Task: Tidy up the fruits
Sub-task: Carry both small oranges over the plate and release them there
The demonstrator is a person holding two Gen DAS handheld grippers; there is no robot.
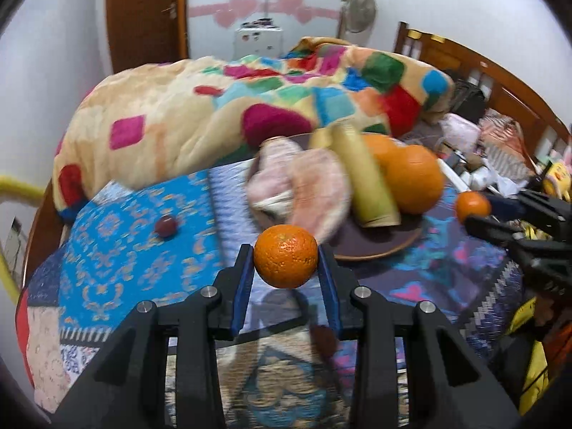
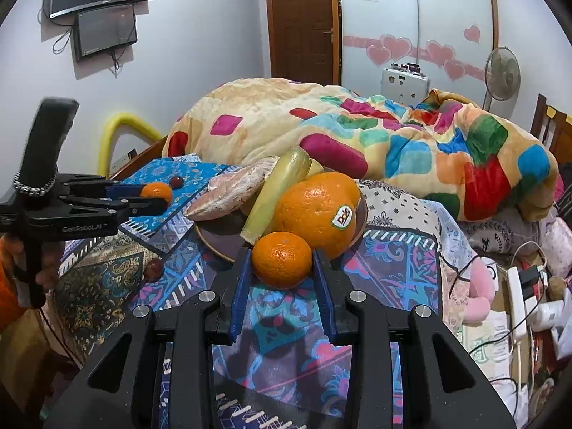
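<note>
My left gripper [image 1: 286,261] is shut on a small orange [image 1: 286,255] and holds it above the patterned bedcover, just in front of the brown plate [image 1: 379,246]. My right gripper [image 2: 282,262] is shut on another small orange [image 2: 281,259], close to the plate's rim [image 2: 211,239]. The plate holds a large orange [image 2: 314,211] with a sticker, a yellow-green banana-like fruit [image 2: 275,189] and pink peeled fruit pieces [image 2: 232,189]. Each gripper shows in the other's view, the right [image 1: 475,211] and the left [image 2: 161,196]. A small dark red fruit [image 1: 165,226] lies on the blue cloth; another [image 2: 154,269] lies near the plate.
A rumpled multicoloured blanket [image 1: 214,107] lies behind the plate. A wooden headboard [image 1: 493,71], clothes and clutter [image 2: 518,286] with cables are on the right. A fan [image 2: 502,73], door [image 2: 300,21] and wall screens [image 2: 103,10] stand beyond the bed.
</note>
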